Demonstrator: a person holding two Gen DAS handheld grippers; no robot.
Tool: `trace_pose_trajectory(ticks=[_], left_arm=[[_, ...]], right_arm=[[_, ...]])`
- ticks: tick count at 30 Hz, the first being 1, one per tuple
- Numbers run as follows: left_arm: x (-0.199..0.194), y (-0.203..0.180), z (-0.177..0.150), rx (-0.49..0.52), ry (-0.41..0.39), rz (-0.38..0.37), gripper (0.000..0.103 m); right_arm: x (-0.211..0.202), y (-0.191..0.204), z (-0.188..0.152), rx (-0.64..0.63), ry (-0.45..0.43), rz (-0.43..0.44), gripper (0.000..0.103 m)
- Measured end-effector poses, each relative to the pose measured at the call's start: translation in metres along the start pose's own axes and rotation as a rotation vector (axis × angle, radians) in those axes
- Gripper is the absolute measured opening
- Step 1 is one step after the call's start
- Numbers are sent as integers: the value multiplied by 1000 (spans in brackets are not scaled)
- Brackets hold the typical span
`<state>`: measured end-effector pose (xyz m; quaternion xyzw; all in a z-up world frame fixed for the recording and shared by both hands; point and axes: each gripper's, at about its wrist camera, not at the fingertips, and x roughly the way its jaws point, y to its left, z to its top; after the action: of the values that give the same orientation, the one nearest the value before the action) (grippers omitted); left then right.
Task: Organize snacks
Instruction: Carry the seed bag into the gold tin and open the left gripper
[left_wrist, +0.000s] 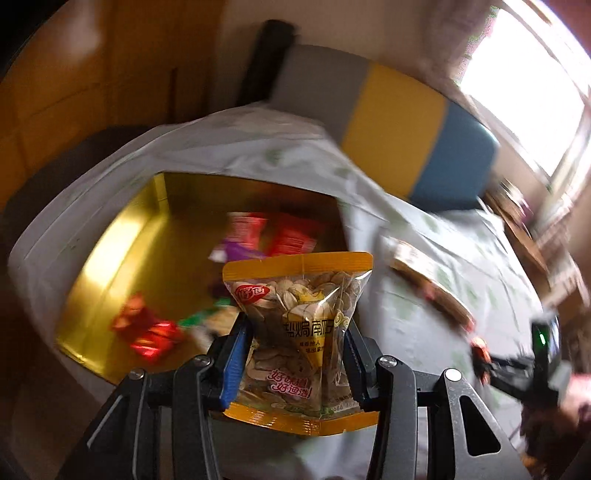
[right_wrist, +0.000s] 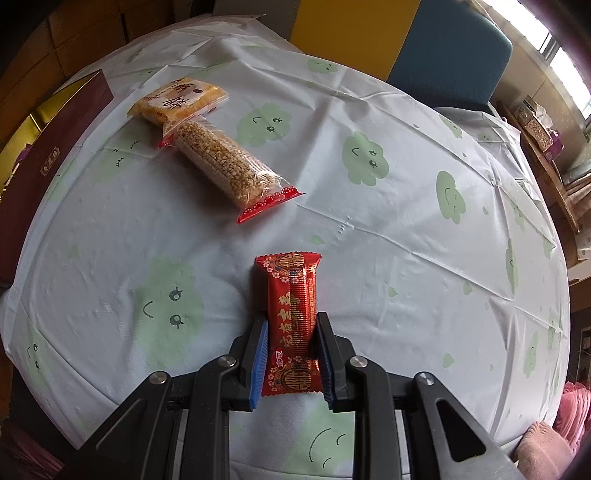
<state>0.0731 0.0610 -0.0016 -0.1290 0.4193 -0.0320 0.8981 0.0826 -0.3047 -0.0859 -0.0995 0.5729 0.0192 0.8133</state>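
Note:
My left gripper (left_wrist: 295, 332) is shut on a clear pumpkin-seed packet (left_wrist: 301, 325) with yellow ends, held above the near edge of a gold-lined box (left_wrist: 122, 236). Several red, purple and green snack packets (left_wrist: 258, 236) lie inside the box. My right gripper (right_wrist: 291, 332) is shut on a red candy bar (right_wrist: 293, 321) just over the tablecloth. Further off in the right wrist view lie a long puffed-grain bar (right_wrist: 225, 166) and an orange cracker packet (right_wrist: 177, 99), touching each other. The right gripper (left_wrist: 487, 365) also shows blurred at the right of the left wrist view.
A round table under a white cloth with green cloud faces (right_wrist: 369, 155) carries everything. The box's dark red outer wall (right_wrist: 44, 155) stands at the left. A grey, yellow and blue chair back (left_wrist: 399, 125) is behind the table. A pink sleeve (right_wrist: 543, 454) shows at the lower right.

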Motion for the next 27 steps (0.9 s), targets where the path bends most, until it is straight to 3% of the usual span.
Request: trace_pose_trajectory(ticks=[4,12,22,27], left_arm=[[12,49,19,-144,24,15,47],[51,98,50,-319,72,75,47],[115,98,50,-271,196,148,49],[107,95,55,-237,161,168,59]], right_arm=[[-1,2,0,-1,-1,-6,25],[-2,1,0,3,-2,-2,25],[0,1,0,1,-2,-3,25],[0,2,0,0,-2,-7,25]])
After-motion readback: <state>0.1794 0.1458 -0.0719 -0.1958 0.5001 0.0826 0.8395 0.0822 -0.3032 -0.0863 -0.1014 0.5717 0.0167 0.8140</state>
